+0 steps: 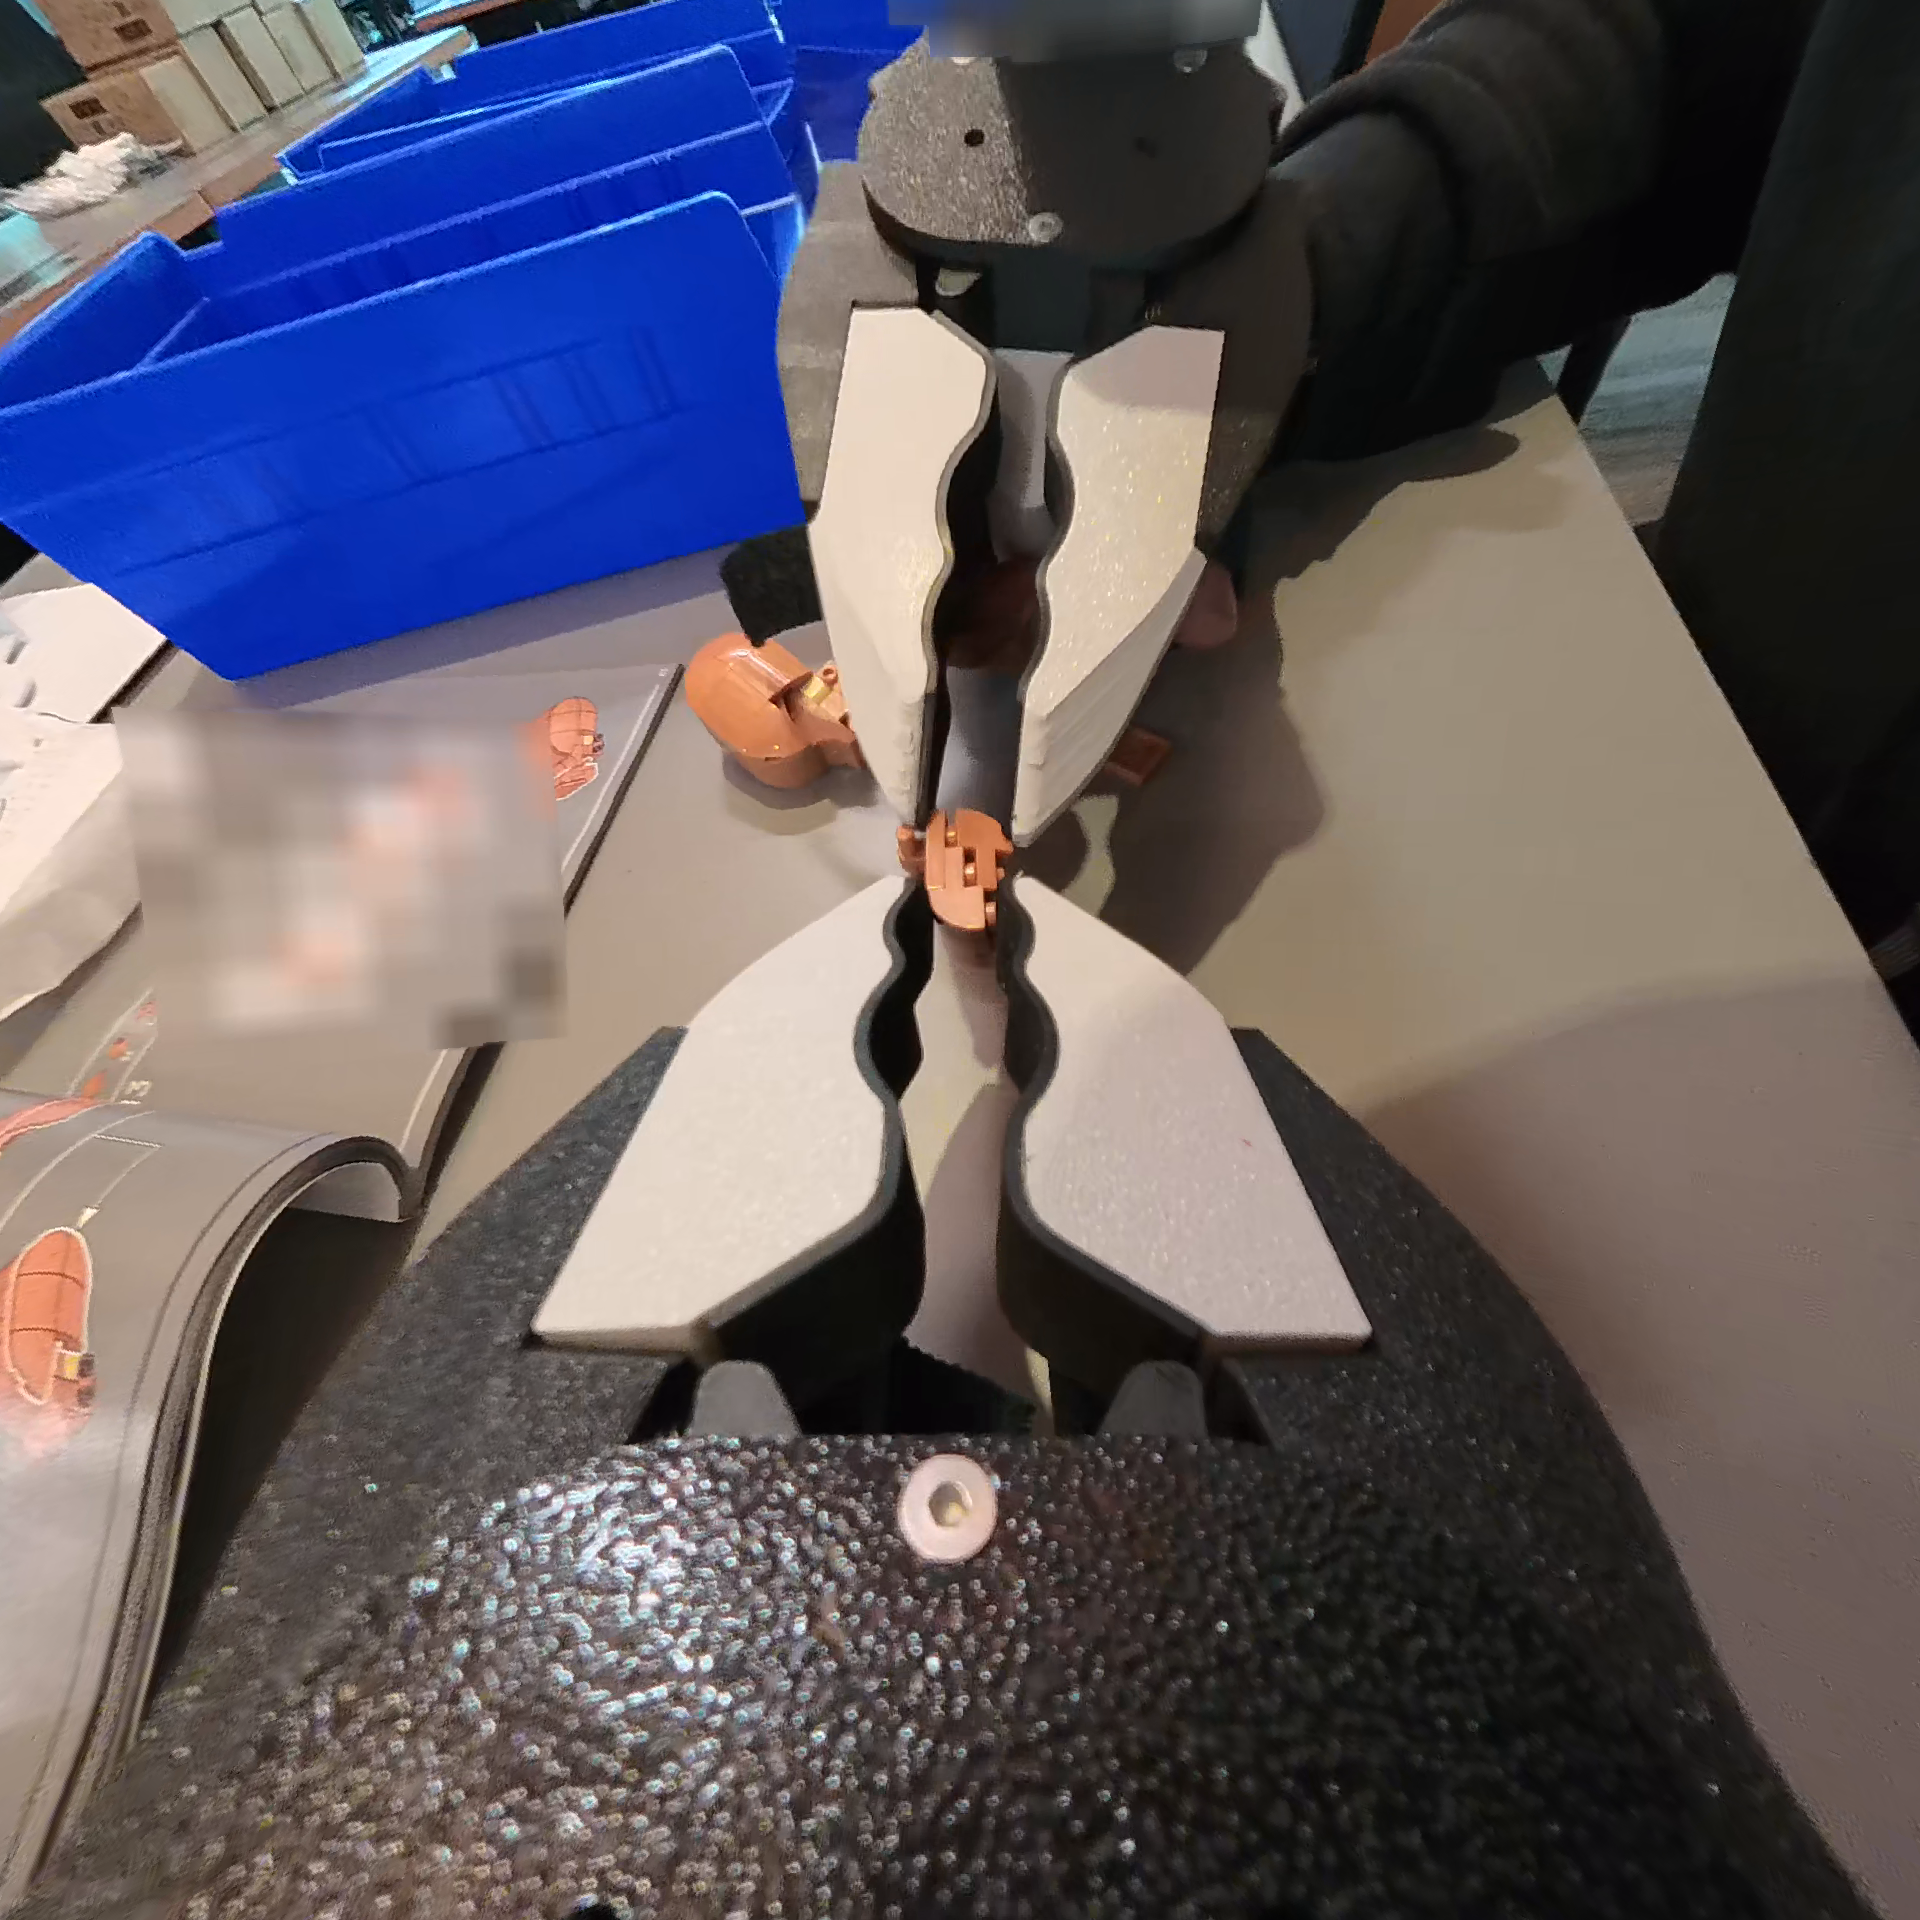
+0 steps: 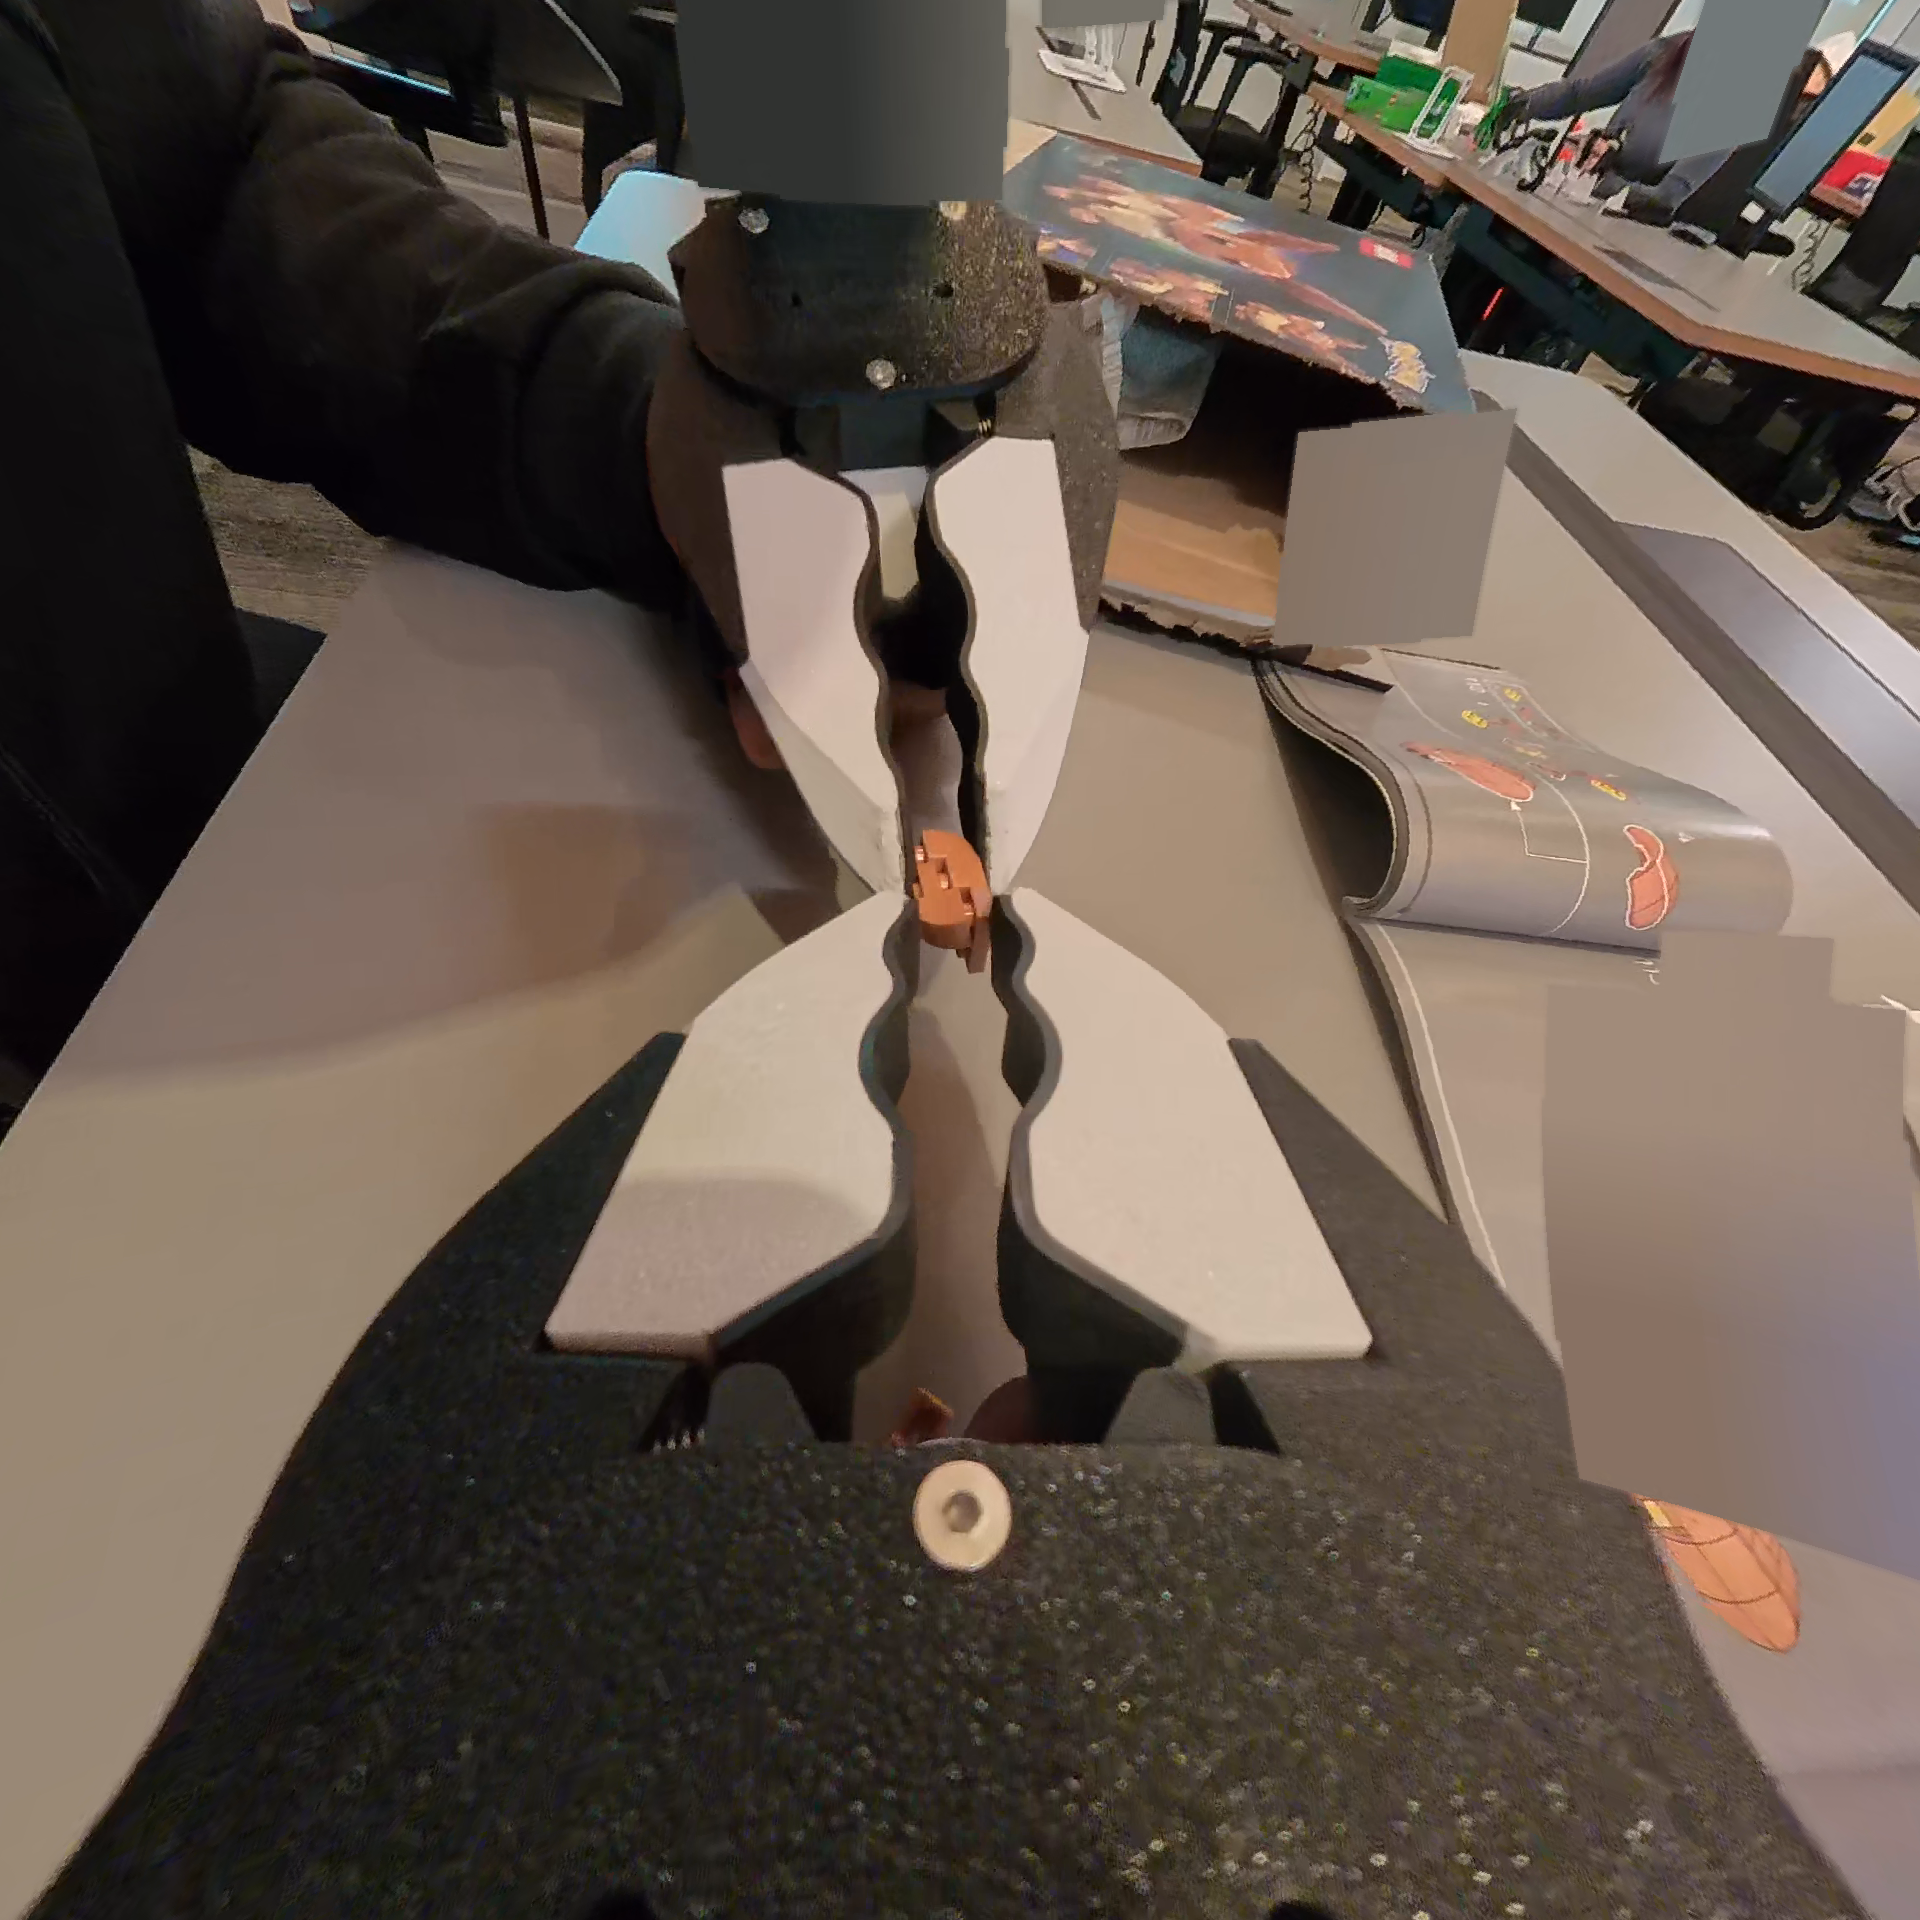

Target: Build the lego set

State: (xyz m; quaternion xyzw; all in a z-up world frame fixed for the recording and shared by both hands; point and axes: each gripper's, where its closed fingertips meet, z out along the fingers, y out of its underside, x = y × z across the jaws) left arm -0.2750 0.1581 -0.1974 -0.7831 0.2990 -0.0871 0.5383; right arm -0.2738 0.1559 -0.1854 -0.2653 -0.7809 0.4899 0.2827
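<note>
The left claw (image 1: 951, 914) and right claw (image 2: 951, 935) met tip to tip above the desk (image 1: 1455, 935), both clenched on one small brown hinged piece (image 1: 961, 868). Only the left view showed blue bins (image 1: 416, 447) and a rounded brown assembly (image 1: 769, 717); only the right, the torn box (image 2: 1247, 312).

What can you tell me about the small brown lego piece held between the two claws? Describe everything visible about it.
The small brown lego piece is glossy orange-brown plastic and looks like a few tiny parts clipped together, with notched, hinge-like edges and a rounded end. It is held above the grey table, not resting on it. The left claw grips it from one side and the right claw from the opposite side, tips meeting nose to nose.
</note>
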